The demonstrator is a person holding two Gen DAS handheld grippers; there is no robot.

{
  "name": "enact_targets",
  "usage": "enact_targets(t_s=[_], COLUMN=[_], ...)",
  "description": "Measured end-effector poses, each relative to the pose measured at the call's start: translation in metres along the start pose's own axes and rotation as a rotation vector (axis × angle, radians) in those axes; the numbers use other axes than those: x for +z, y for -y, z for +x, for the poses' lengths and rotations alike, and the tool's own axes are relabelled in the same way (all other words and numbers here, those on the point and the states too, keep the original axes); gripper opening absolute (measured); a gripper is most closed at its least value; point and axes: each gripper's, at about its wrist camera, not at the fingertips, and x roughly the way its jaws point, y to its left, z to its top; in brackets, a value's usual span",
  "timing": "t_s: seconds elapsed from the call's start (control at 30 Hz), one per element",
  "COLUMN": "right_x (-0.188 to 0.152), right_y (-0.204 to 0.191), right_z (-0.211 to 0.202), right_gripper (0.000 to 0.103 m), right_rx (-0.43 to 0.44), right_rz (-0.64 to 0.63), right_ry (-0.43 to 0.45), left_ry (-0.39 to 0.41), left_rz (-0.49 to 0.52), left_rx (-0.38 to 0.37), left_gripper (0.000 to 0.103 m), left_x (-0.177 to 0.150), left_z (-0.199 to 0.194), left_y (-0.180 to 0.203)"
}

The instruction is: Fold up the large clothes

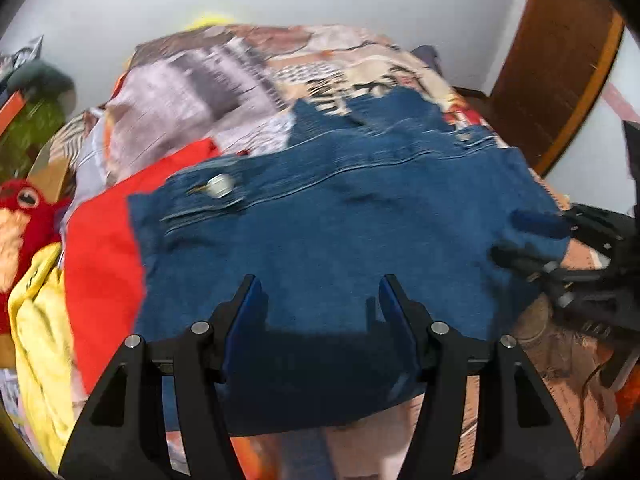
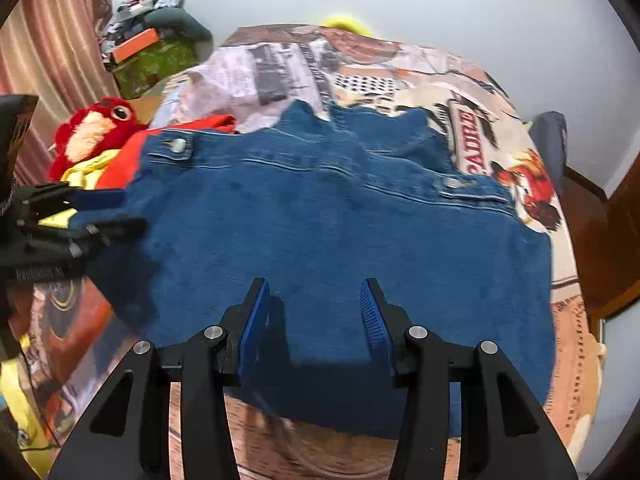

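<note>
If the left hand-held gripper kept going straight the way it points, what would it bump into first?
Most likely the blue denim jacket, spread on the bed right ahead of the open left hand-held gripper; nothing shows between them.

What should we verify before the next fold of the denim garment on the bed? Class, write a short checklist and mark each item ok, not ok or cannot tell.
1. Left claw free of cloth: ok, fingers apart above the denim garment.
2. Right claw free of cloth: ok, fingers apart, nothing pinched.
3. Garment lying flat: ok, spread broadly over the bedspread.
4. Left side clear of other clothes: not ok, the red cloth lies partly under that edge.
5. Sleeves tucked in: cannot tell, none shows plainly.
6. Near hem straight: cannot tell, the claws hide part of it.
</note>
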Motion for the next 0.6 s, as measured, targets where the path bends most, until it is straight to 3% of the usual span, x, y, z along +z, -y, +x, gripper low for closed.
enact_targets(t_s=[0.1,0.23,0.3,0.4,0.53,0.6], right_x=[-0.004,-0.016,-0.023,-0.031,-0.042,-0.046], right_y=[0.000,0.016,0.032,0.054,0.078,0.084], right_z=[0.011,0.025,0.022,0.017,0.003,-0.002], right_gripper=[0.054,0.062,0.066,0.067,0.068,0.068], right_rx=[-0.035,-0.051,-0.060,-0.098,-0.044,-0.126], right_rz=[-0.002,0.015,0.065,0.109,0.194,0.209], right_ry=[-0.022,-0.098,-0.098,-0.106,-0.067,-0.077], left_ry=[0.018,-0.062,-0.058,-0.050,-0.033,-0.018], left_rz=[0.014,0.041,0.026,-0.016,-0.030,-0.080], left_rx=[0.027,0.075,0.068,0.072,0.189,0.232], left_gripper=[0.066,0.066,0.073,0.075,0.075,0.076], left_x=[-0.002,-0.014,-0.021,-0.026,-0.038,-0.048], left_z=[0.009,0.039,0.044,0.038,0.026,0.019], left_y=[0.012,0.012,0.004,-0.012,-0.029,-0.042])
